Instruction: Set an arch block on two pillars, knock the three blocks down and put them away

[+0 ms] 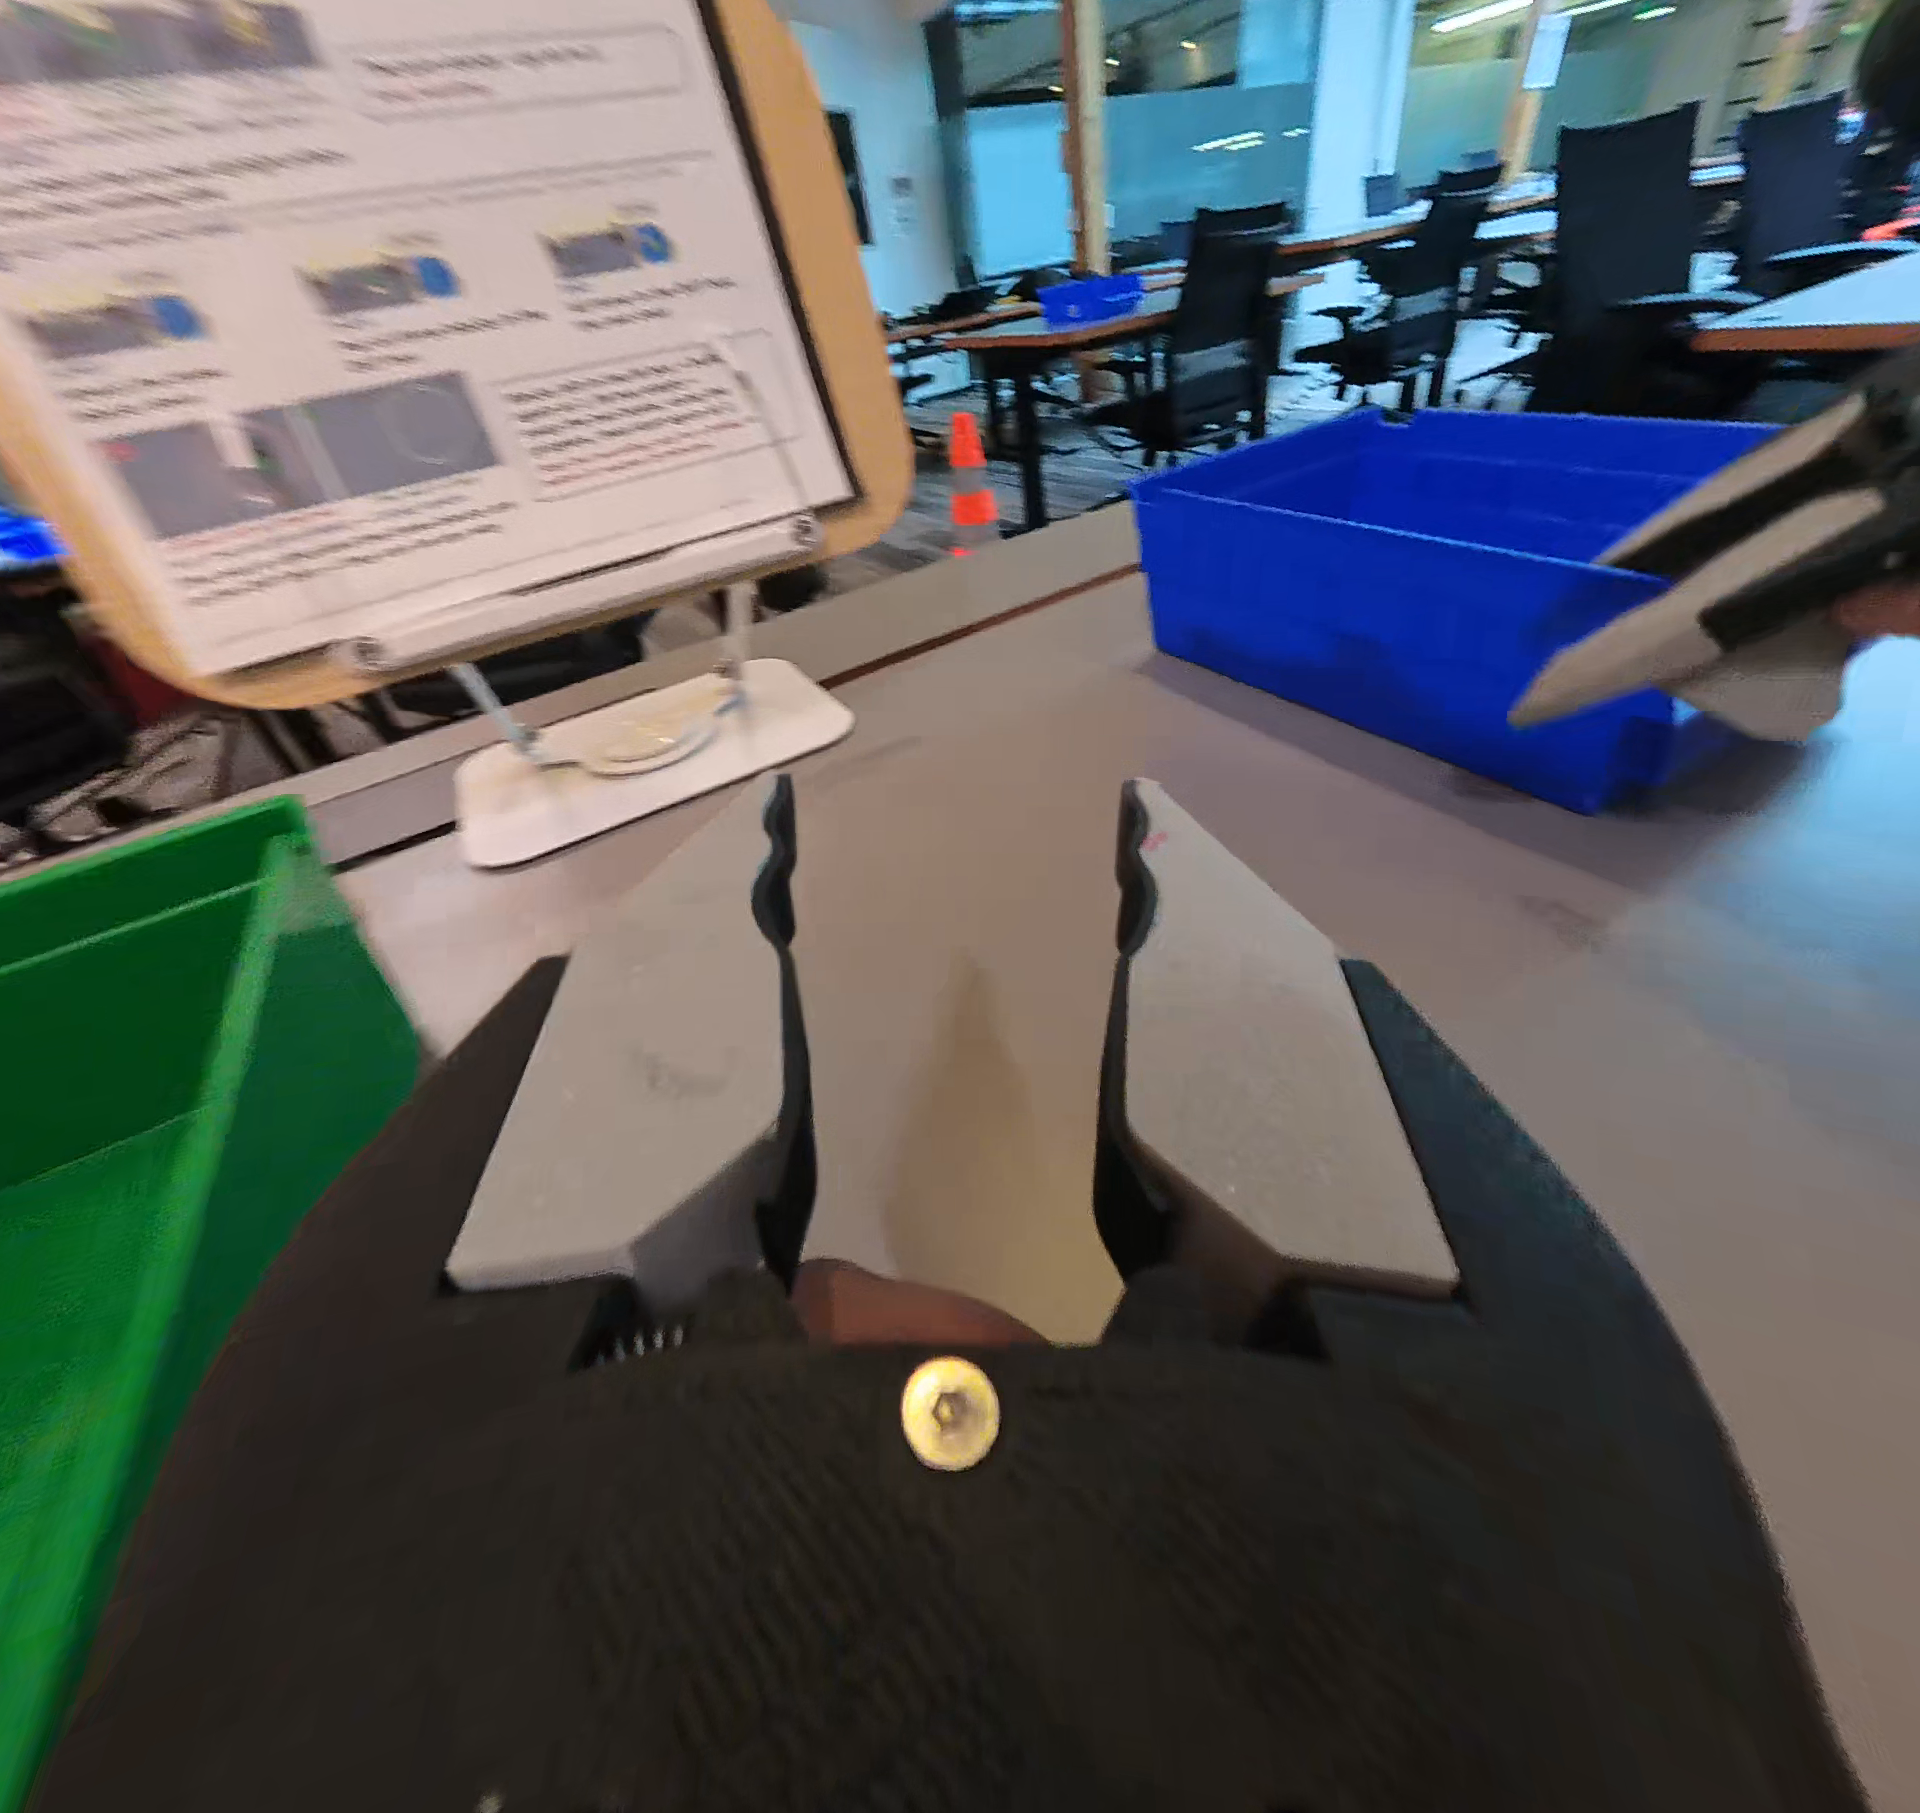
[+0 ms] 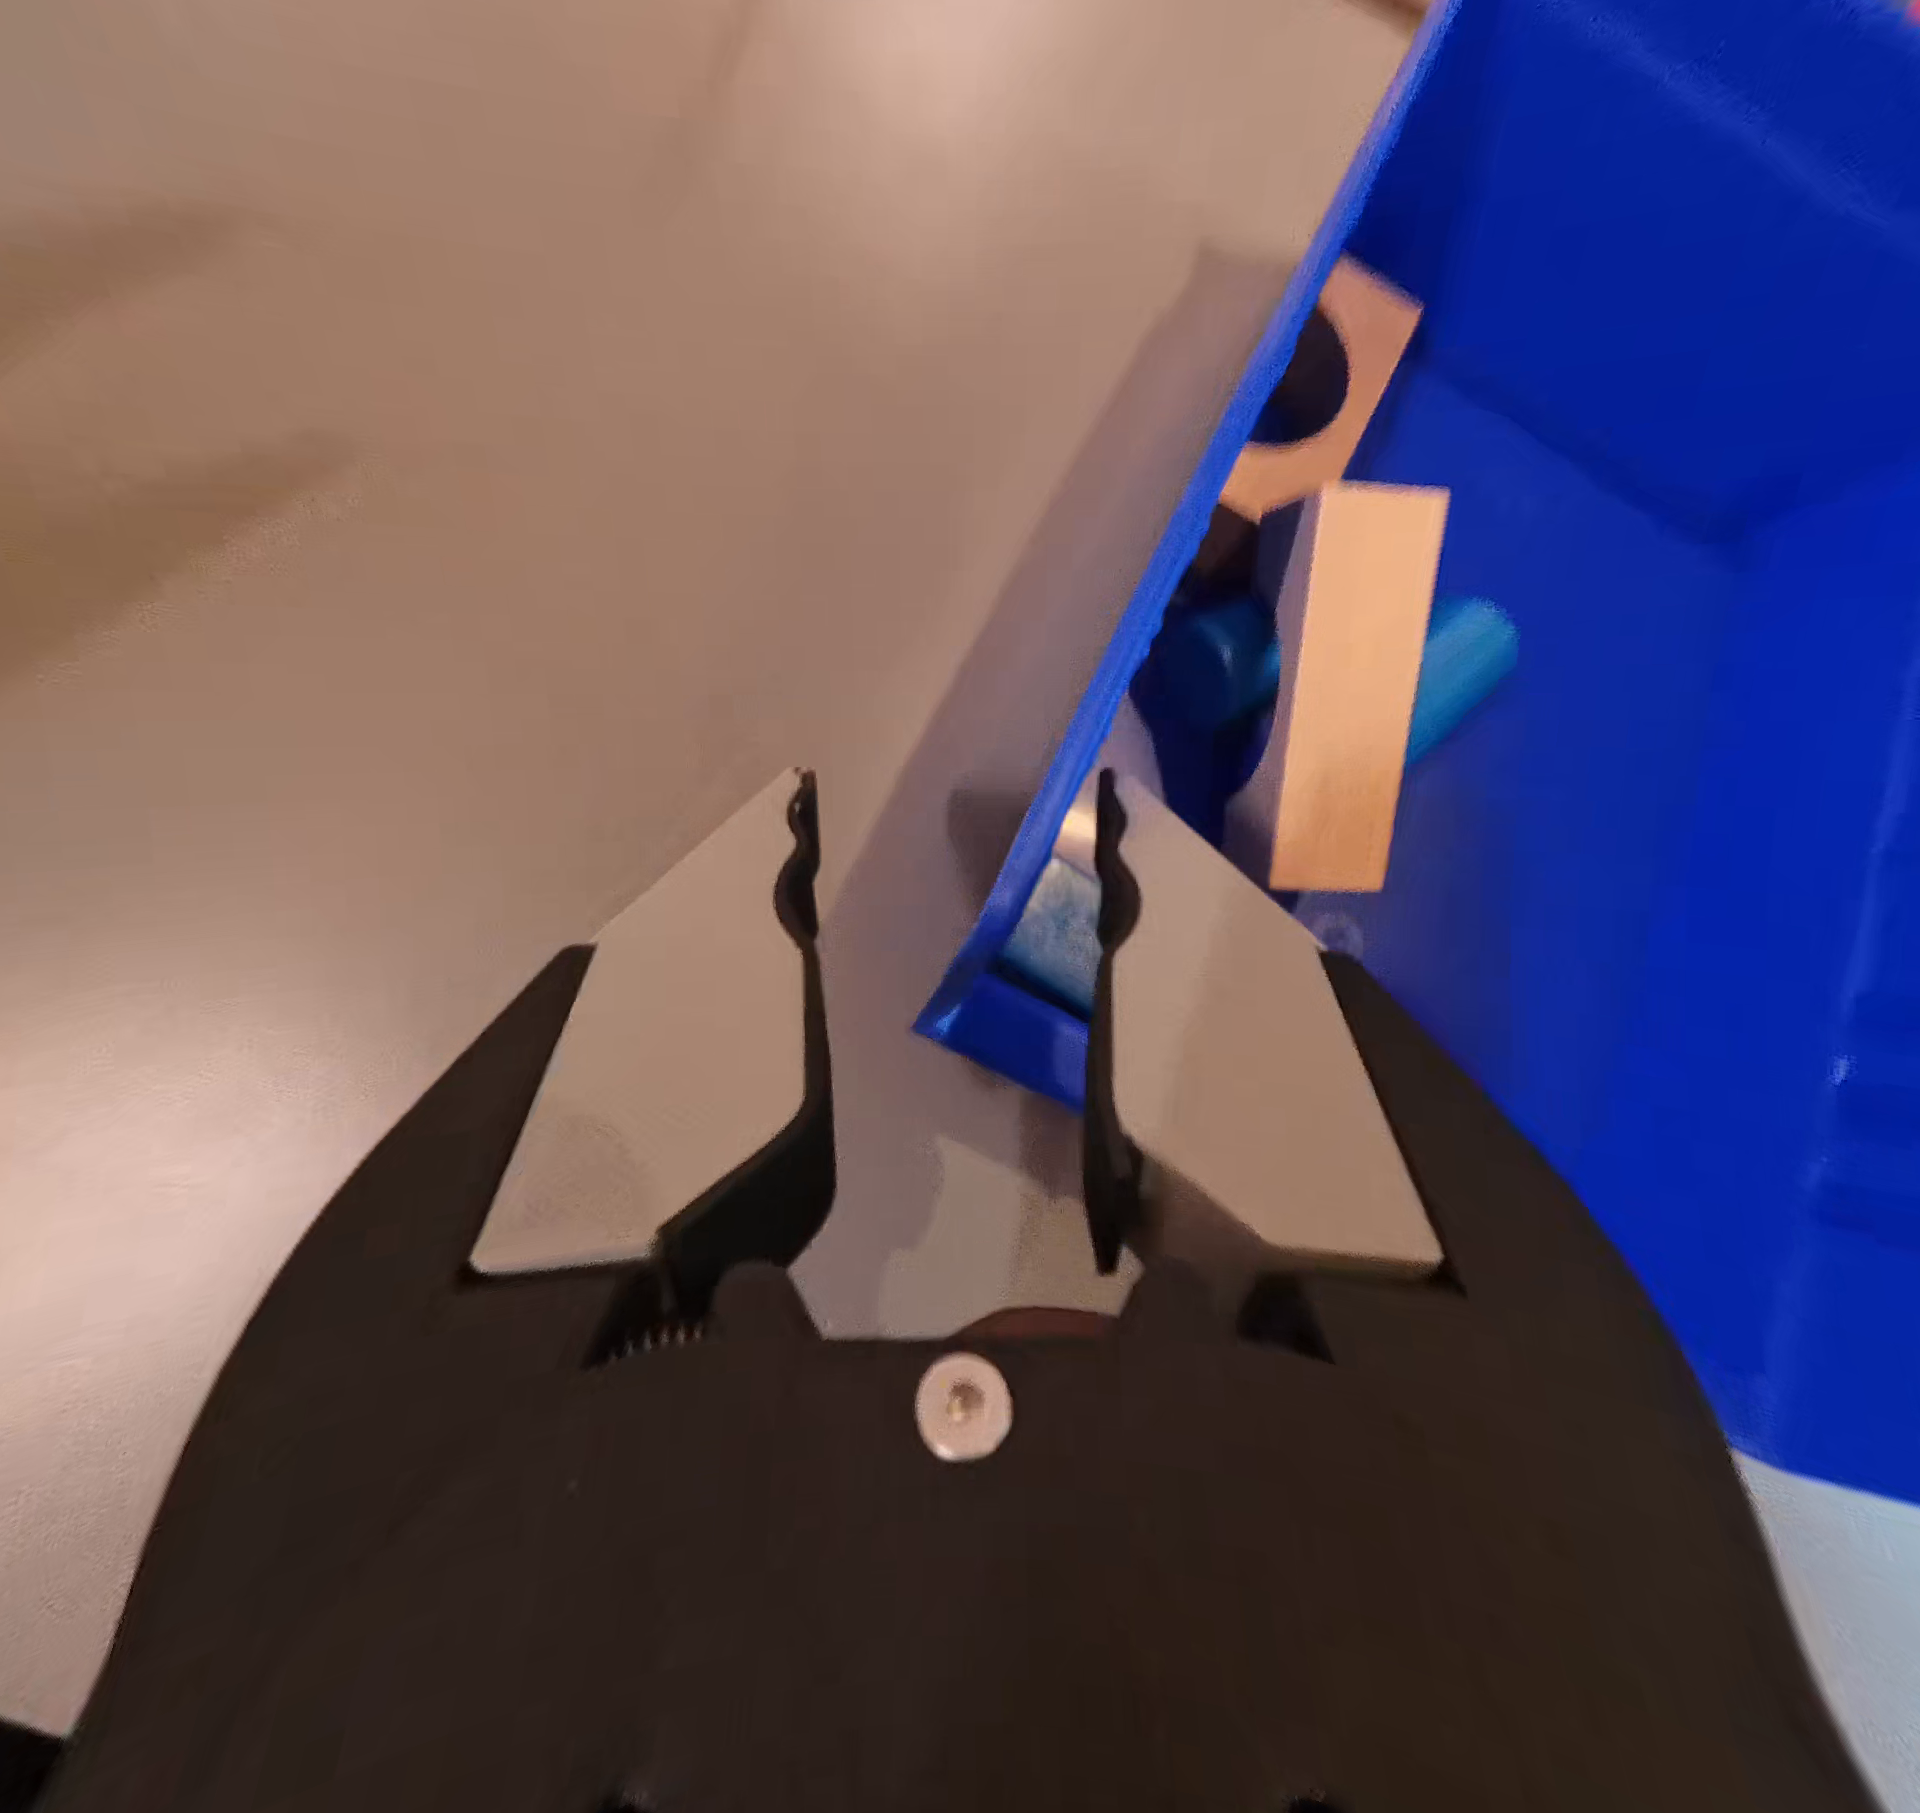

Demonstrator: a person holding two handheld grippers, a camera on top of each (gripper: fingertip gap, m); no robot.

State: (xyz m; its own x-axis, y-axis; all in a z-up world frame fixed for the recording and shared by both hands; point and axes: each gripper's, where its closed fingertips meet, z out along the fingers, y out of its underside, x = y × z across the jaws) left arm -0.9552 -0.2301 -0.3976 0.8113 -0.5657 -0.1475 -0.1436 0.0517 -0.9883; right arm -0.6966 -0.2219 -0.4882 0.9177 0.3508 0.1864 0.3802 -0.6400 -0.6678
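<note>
Arch block (image 2: 1311, 381) and a pale wooden pillar (image 2: 1351, 693) lie inside the blue bin (image 2: 1662, 205), likely light, rigid, smooth; flat sides suit gripping. The right gripper (image 2: 956, 828) hangs over the bin's rim, jaws apart, empty. The left gripper (image 1: 951, 828) hovers above the desk (image 1: 1455, 932), wide, empty.

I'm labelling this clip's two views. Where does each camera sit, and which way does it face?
Left wrist view: rides the left gripper, its fingers apart and bare, facing across the grey table toward an instruction board, green bin and office beyond.
Right wrist view: rides the right gripper, also open, tilted down at the table and wooden blocks in the bin.
Shared: the blue bin; the left view also catches the right gripper.
</note>
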